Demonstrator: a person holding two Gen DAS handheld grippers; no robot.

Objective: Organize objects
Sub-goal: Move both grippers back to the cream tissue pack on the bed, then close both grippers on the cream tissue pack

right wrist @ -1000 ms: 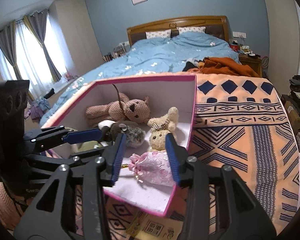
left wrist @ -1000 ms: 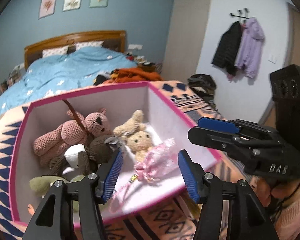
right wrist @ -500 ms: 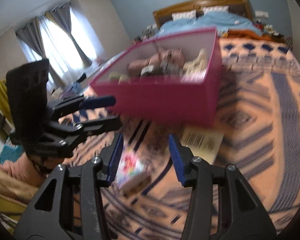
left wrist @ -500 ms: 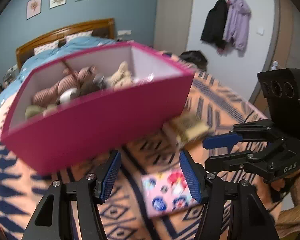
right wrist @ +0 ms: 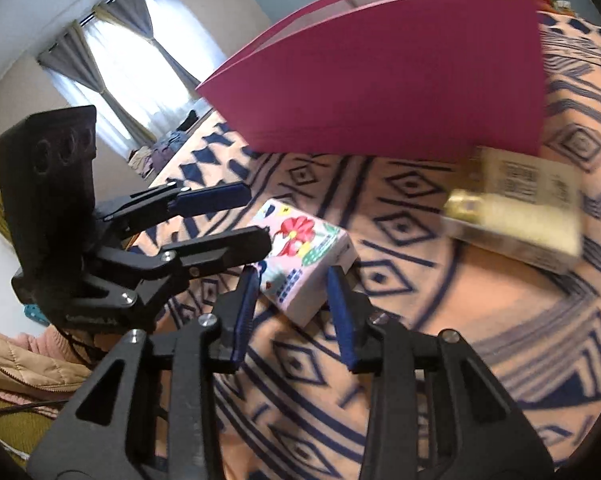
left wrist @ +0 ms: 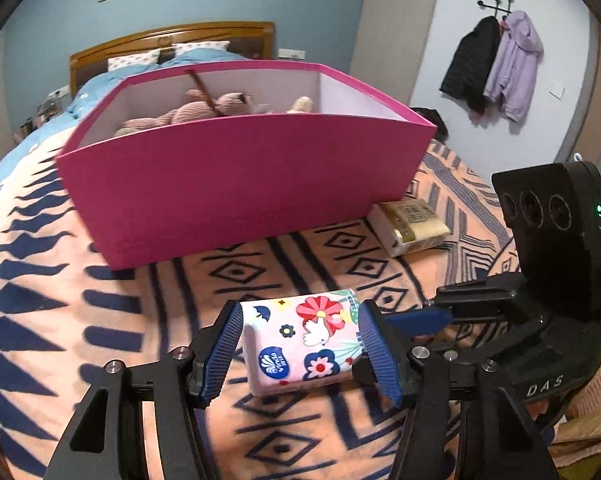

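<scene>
A flowered pink tissue pack [left wrist: 304,340] lies on the patterned blanket, in front of the magenta box [left wrist: 236,184]. My left gripper [left wrist: 300,354] is open with its blue pads on either side of the pack, close to both ends. My right gripper [right wrist: 294,312] is open and straddles a corner of the same pack [right wrist: 300,256] from the right side. A yellow tissue pack [left wrist: 414,226] lies by the box's right corner; it also shows blurred in the right wrist view [right wrist: 516,216]. The box holds plush toys [left wrist: 196,110].
The orange and navy blanket [left wrist: 80,320] covers the bed end. Jackets [left wrist: 496,60] hang on the right wall. A blue-covered bed [left wrist: 140,68] with a wooden headboard lies behind the box. Curtained windows [right wrist: 132,64] are at the left.
Both grippers dropped from over the box down to the blanket in front of it. They now close in around the flowered tissue pack from two sides.
</scene>
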